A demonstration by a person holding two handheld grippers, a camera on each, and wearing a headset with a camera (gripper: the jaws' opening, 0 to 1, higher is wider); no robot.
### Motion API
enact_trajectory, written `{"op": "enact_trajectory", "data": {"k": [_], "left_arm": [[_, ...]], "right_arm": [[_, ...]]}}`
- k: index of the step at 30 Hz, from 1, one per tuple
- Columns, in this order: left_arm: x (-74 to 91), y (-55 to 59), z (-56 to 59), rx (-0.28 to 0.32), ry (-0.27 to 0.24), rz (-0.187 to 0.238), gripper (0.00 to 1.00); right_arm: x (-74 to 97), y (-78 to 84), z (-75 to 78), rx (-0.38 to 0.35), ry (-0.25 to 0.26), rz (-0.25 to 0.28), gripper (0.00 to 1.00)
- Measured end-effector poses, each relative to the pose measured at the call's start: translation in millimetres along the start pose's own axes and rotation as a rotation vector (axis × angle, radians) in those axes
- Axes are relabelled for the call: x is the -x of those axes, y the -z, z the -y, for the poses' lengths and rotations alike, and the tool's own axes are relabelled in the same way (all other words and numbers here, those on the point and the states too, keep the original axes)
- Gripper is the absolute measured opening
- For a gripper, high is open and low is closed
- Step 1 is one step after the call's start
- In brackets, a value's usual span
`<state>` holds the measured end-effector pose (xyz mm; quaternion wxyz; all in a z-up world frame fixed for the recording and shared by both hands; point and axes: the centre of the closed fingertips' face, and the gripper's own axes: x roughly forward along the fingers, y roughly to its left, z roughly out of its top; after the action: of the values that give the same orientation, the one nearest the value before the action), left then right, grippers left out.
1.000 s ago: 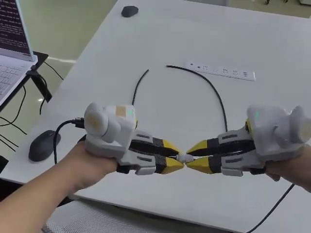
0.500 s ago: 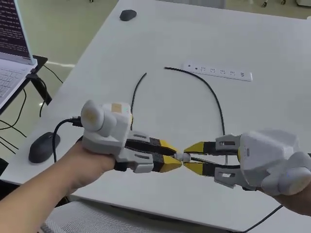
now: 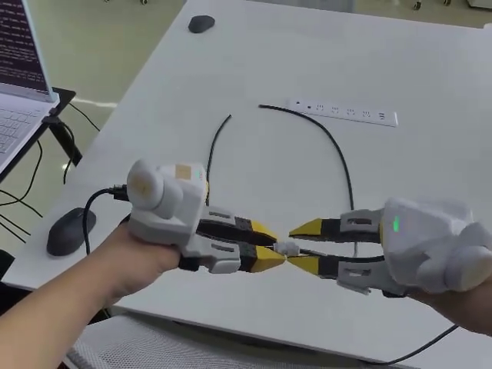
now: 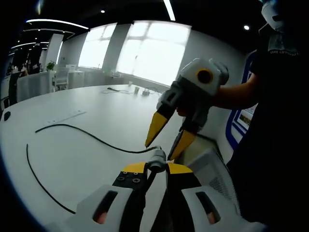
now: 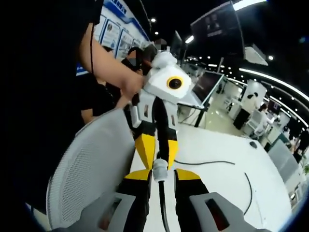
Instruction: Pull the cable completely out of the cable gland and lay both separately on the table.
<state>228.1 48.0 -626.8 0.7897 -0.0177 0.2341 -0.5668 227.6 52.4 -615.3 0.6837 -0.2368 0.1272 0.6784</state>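
Sitting in mid-air over the near part of the table (image 3: 430, 69), the cable gland (image 3: 287, 248) is a small pale fitting pinched between the yellow jaw tips of the left gripper (image 3: 270, 247). Those jaws are narrow and closed on the gland body.

The cable (image 3: 339, 154) is not yet out. In the head view it leaves the gland toward 3 o'clock, then climbs toward 12 o'clock and arcs over the tabletop to a free end near the power strip (image 3: 342, 113).

The right gripper (image 3: 301, 247) faces the left one tip to tip from 3 o'clock. Its jaws stand apart, one above and one below the cable, just beside the gland, with no grip on the cable. The right gripper view agrees: the cable runs down the gap between its own jaws.

Key relation: gland and cable share one long axis, 9 to 3 o'clock, in line with both grippers. The right gripper is the nearer to the cable.

Judgement: the next move calls for the right jaws to close on the cable, followed by a straight pull toward 3 o'clock while the left holds the gland. An off-axis pull could bind the cable in the gland.
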Motion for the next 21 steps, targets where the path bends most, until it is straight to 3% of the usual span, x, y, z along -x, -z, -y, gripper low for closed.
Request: {"op": "enact_trajectory", "data": {"k": [1,3,4,5,7,8,9,11,12,14,16,17,21], "left_arm": [[1.1,0.3,0.5,-0.017,-0.002,-0.001,0.15],[3.0,-0.6,0.1,-0.025,-0.006,0.005,0.15],[4.4,-1.6,0.6,-0.033,-0.005,0.010,0.15],[5.0,-2.1,0.7,-0.041,-0.006,0.011,0.15],[6.0,-2.3,0.4,-0.052,-0.008,0.010,0.15],[6.8,-2.8,0.1,-0.063,-0.009,0.008,0.15],[7.5,-3.0,0.1,-0.068,-0.009,0.006,0.15],[9.0,-4.5,-0.3,-0.077,-0.010,0.010,0.15],[9.4,-4.9,-0.5,-0.076,-0.010,0.012,0.15],[10.0,-4.6,-1.3,-0.078,-0.012,0.011,0.15],[10.4,-3.1,-1.1,-0.081,-0.013,0.006,0.15],[10.5,-2.8,-0.8,-0.081,-0.013,0.006,0.15],[11.3,-2.6,1.0,-0.085,-0.013,0.008,0.15]], "right_arm": [[1.6,2.7,-3.2,-0.060,-0.035,-0.006,0.18],[4.4,6.4,1.8,-0.127,-0.038,-0.008,0.22],[6.5,4.2,-0.4,-0.283,-0.078,0.018,0.24],[8.1,3.3,0.6,-0.356,-0.097,0.029,0.25],[11.1,-7.1,5.5,-0.443,-0.145,0.113,0.22],[12.3,-7.5,1.6,-0.545,-0.204,0.113,0.22],[11.9,-3.2,3.8,-0.639,-0.230,0.098,0.22],[8.4,-3.8,5.3,-0.670,-0.272,0.112,0.22],[6.2,-2.0,10.3,-0.651,-0.253,0.119,0.20],[3.4,-5.2,6.7,-0.744,-0.306,0.127,0.20],[1.2,-7.2,6.4,-0.741,-0.320,0.142,0.20],[0.8,-9.5,1.1,-0.784,-0.358,0.143,0.20],[-5.2,-6.3,-3.3,-0.815,-0.380,0.125,0.19]]}}
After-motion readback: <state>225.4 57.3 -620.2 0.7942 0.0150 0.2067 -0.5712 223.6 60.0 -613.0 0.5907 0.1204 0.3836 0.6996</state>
